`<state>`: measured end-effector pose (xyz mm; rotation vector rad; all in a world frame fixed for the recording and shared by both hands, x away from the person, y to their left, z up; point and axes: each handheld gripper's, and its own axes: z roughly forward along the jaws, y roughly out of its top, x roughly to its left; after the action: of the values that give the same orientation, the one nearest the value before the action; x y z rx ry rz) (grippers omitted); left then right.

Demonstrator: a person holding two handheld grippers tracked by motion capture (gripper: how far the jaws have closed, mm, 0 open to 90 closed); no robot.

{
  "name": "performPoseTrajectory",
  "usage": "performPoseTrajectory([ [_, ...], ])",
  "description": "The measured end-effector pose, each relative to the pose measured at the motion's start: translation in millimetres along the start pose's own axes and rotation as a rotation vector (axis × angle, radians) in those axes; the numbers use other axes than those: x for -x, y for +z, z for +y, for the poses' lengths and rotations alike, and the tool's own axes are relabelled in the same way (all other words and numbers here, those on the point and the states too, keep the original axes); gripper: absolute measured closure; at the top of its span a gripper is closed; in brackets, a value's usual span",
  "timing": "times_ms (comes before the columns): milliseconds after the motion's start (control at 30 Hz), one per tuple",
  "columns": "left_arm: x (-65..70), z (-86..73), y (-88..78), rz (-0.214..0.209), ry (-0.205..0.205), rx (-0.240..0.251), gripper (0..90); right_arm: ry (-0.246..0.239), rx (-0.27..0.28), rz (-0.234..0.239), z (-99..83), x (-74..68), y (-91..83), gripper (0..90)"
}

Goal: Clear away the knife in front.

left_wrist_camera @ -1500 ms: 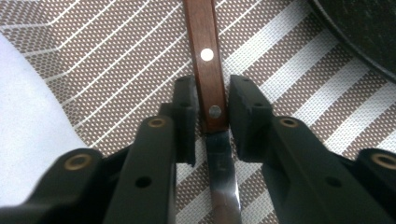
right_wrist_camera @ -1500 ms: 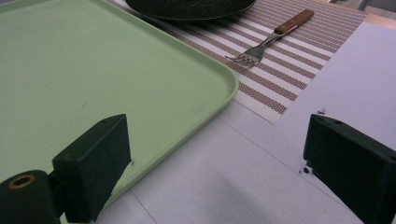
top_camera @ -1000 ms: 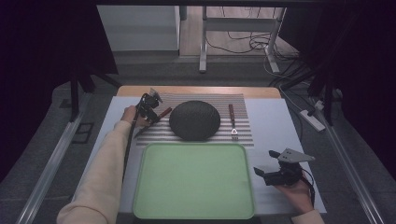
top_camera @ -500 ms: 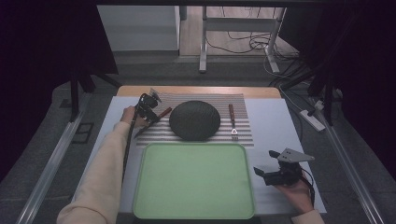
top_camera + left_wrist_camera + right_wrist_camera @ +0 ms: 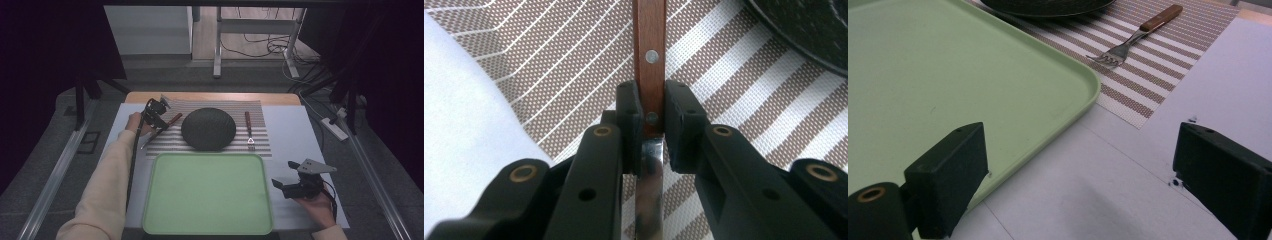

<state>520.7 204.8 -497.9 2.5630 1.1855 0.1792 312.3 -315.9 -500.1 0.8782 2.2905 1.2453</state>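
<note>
A knife (image 5: 167, 124) with a brown wooden handle (image 5: 650, 50) and a steel blade lies slanted on the striped placemat (image 5: 260, 145), left of the dark round plate (image 5: 208, 129). My left gripper (image 5: 155, 117) is shut on the knife where handle meets blade; both pads (image 5: 630, 122) press the handle's sides. A fork (image 5: 248, 129) with a wooden handle lies right of the plate. My right gripper (image 5: 277, 186) rests at the table's near right, jaws open wide with nothing between them (image 5: 1083, 185), facing the green tray's (image 5: 948, 75) corner.
The green tray (image 5: 207, 192) sits in front of the placemat, with nothing on it. The fork (image 5: 1138, 37) and plate edge (image 5: 1043, 6) lie beyond the tray corner. The plate rim (image 5: 809, 25) is close to the knife's right. White table cover (image 5: 295, 125) surrounds the mat.
</note>
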Motion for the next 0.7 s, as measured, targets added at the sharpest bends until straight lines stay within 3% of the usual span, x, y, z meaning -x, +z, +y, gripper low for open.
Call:
performPoseTrajectory([
  [200, 0.7, -2.4, -9.0, 0.003, 0.011, 0.011, 77.7, 0.001, 0.001, 0.0, 0.0, -0.1, 0.0, 7.3],
  [700, 4.8, -3.1, -10.7, -0.022, 0.049, -0.015, 77.8, 0.001, -0.001, 0.003, -0.2, 0.2, 0.5, 7.4],
])
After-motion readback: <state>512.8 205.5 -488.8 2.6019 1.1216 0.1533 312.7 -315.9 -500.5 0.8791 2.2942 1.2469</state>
